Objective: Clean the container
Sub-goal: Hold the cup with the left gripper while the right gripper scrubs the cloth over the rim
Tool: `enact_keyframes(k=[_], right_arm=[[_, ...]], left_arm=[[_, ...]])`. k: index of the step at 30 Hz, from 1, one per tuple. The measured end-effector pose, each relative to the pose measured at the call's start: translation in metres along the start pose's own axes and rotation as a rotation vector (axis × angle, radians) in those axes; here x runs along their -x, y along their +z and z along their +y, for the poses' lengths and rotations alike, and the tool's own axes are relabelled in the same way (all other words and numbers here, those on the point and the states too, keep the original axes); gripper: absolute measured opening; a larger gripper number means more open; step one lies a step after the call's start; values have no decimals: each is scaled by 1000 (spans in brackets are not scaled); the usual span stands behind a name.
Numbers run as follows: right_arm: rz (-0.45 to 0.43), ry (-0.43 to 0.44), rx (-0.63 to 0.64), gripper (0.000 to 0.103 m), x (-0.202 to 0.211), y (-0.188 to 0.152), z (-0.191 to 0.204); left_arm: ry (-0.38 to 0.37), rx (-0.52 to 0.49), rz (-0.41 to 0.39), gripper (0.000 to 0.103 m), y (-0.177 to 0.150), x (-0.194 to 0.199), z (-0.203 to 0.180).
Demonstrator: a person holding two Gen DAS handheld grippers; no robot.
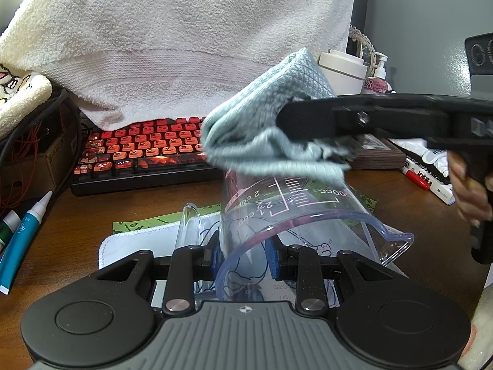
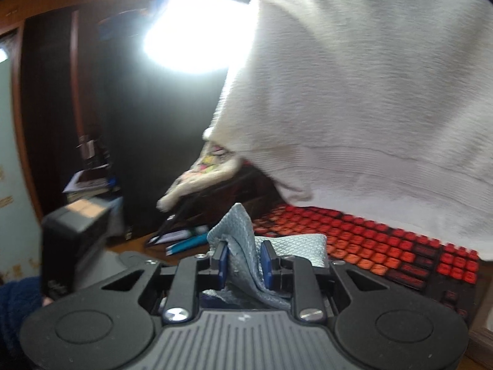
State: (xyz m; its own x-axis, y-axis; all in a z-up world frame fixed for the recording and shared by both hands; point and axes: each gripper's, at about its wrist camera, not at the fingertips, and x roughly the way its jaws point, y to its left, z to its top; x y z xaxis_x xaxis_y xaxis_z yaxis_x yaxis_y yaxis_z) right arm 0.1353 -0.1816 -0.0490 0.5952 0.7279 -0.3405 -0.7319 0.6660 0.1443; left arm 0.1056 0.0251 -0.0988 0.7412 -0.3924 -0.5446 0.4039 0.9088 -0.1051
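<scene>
Currently we are clamping the left gripper (image 1: 245, 254) on the clear measuring cup's (image 1: 295, 215) thin, slippery rim above the surface (image 1: 416, 191), while our right gripper (image 2: 245, 262) is pinching the soft grey cloth (image 1: 265, 135) against its base.

We see a brown wooden desk (image 1: 409, 215) under a white towel (image 1: 185, 30) draped over a red-keyed keyboard (image 1: 144, 148) — a grey wall (image 1: 416, 15) behind, dark wooden furniture (image 2: 61, 92), and one bright light (image 2: 191, 37) glaring.
</scene>
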Motion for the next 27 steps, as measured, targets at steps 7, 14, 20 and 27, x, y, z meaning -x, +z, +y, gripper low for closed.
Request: enact_keyframes(k=[7,14,20,27], right_arm=[[9,21,-2,22,2,-1,2],[30,149,47,22,2,-1,19],[22,120,41,19,-1,0,16],[-2,-6,30,19,0,0,-1]], left_arm=[[1,-1,0,29,0,-1,0],[1,-1,0,29,0,-1,1],[2,-1,-1,29,0,-1,1],[3,-2,-1,29,0,-1,0]])
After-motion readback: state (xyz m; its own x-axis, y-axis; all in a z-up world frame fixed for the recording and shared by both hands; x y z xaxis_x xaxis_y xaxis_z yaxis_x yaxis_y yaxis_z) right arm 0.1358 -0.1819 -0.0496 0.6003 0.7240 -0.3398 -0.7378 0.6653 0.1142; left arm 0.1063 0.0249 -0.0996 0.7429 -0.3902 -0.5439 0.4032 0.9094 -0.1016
